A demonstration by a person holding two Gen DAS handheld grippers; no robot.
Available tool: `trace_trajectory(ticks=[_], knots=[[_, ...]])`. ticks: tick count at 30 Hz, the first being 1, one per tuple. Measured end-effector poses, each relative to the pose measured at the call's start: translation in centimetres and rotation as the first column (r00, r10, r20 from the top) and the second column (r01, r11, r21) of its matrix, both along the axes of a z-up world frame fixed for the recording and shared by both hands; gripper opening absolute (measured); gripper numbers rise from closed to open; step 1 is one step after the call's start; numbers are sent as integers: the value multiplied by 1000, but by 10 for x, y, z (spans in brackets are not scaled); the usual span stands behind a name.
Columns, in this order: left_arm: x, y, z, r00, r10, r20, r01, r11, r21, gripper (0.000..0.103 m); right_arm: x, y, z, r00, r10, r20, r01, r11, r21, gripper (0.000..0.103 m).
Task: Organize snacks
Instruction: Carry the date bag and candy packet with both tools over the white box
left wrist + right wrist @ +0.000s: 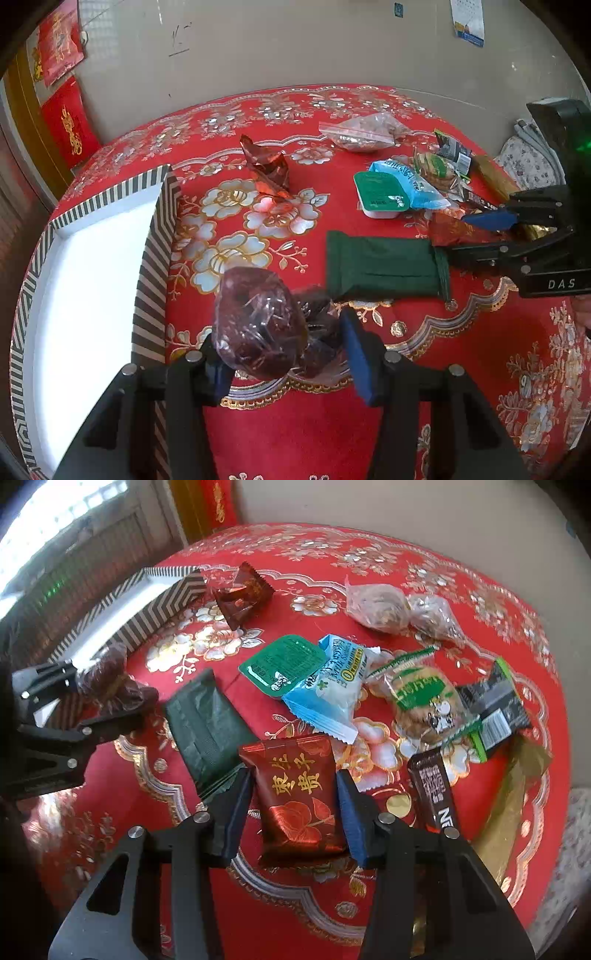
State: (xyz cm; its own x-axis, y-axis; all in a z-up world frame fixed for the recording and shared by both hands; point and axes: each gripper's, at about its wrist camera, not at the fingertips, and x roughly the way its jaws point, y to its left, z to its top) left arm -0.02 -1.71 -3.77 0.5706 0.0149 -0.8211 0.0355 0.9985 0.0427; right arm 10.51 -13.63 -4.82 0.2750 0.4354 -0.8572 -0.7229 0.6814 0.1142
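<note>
Gripping a dark red clear-wrapped bundle of dates (260,325), the left gripper (282,350) has both pads pressed into the crinkly plastic, clenched on it, lower centre of the left wrist view. Bundle looks lifted off the red floral tablecloth (461,369), though height is hard to tell. Its long axis runs roughly along the fingers, bulging end pointing away from the camera, toward the upper part of the frame.

Key relation: the striped cardboard box with white inside (92,280) sits just beside the bundle, to its left in the frame, near wall almost touching the left finger. Judged next move: shift left over the wall and drop it in. Left hand is clearly the nearer one to the box.

Right gripper (295,805) straddles a dark red foil packet with gold characters (299,797), lower centre of the right wrist view, pads at both long edges; looks closed on it. Packet's long axis runs along the fingers, text end away from the camera.

Loose around it: flat dark green pouch (207,723), green-lidded tub (282,662), blue-and-white wrapper (332,690), brown foil candy wrapper (240,594) upper centre.
</note>
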Motion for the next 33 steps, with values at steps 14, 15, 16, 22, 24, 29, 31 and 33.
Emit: trace_trajectory(ticks=[14, 15, 16, 22, 24, 29, 31, 33], knots=[[-15, -5, 36, 994, -78, 74, 83, 995, -63, 52, -22, -30, 38, 994, -107, 28, 103, 987, 121, 40], [-15, -4, 38, 994, -80, 74, 84, 994, -65, 52, -22, -32, 39, 993, -117, 28, 113, 985, 127, 40], [-16, -1, 41, 994, -79, 75, 85, 993, -76, 52, -23, -35, 42, 991, -132, 34, 127, 983, 136, 40], [-24, 9, 53, 993, -68, 97, 79, 990, -115, 52, -30, -50, 47, 982, -184, 47, 173, 969, 177, 40], [-26, 11, 56, 993, -64, 97, 75, 990, -120, 52, -33, -55, 44, 980, -196, 37, 186, 966, 181, 40], [-31, 10, 62, 993, -62, 104, 75, 989, -124, 52, -37, -61, 40, 976, -214, 33, 205, 962, 181, 40], [-34, 11, 67, 992, -59, 113, 73, 989, -130, 52, -39, -62, 44, 975, -219, 41, 208, 960, 186, 39], [-36, 14, 73, 991, -46, 126, 64, 988, -137, 52, -40, -60, 48, 973, -224, 55, 211, 961, 182, 39]])
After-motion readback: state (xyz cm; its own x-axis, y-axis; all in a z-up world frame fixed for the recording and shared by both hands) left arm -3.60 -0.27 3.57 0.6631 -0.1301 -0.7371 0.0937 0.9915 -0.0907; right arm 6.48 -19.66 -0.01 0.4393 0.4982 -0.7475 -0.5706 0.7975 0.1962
